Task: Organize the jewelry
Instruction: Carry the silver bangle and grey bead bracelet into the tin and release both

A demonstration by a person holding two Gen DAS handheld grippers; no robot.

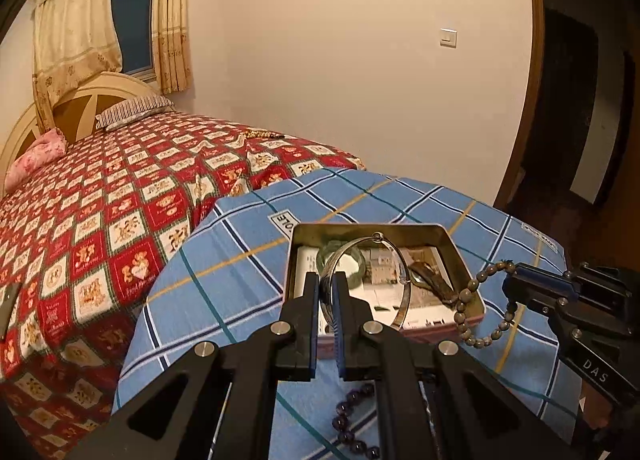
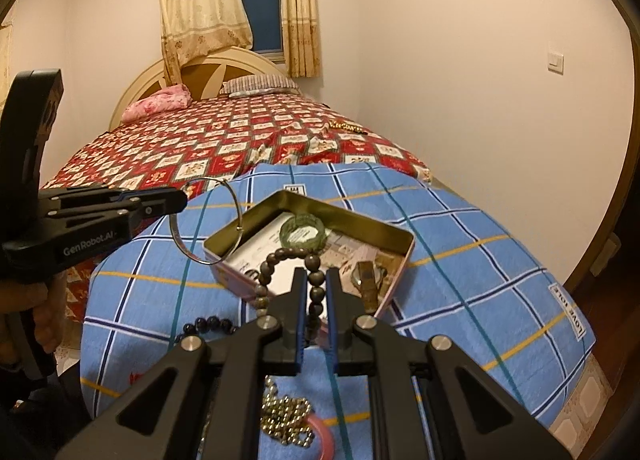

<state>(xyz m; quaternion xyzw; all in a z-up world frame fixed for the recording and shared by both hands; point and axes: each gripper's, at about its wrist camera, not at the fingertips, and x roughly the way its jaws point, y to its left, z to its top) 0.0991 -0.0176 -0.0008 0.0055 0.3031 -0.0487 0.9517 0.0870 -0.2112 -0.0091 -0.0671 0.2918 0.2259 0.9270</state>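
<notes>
My left gripper [image 1: 328, 280] is shut on a thin silver bangle [image 1: 405, 300], held up over the near edge of an open metal tin [image 1: 464, 256]. My right gripper [image 2: 317, 280] is shut on a grey bead bracelet [image 2: 313, 261], which hangs in a loop over the tin [image 2: 400, 256]. Each view shows the other hand: the right gripper [image 1: 510, 280] with its grey beads [image 1: 460, 306], the left gripper [image 2: 182, 196] with the silver bangle [image 2: 182, 244]. Inside the tin lie a green jade bangle [image 1: 324, 252] [image 2: 302, 234] and a wristwatch [image 1: 432, 280] [image 2: 366, 280] on printed paper.
The tin rests on a blue checked cloth [image 1: 240, 260] at the foot of a bed with a red patterned quilt [image 1: 120, 200]. A dark bead bracelet [image 1: 352, 420] [image 2: 212, 324], a gold ball chain [image 2: 286, 416] and a pink bangle [image 2: 324, 432] lie on the cloth near me. A gold piece [image 2: 346, 126] lies far off on the quilt.
</notes>
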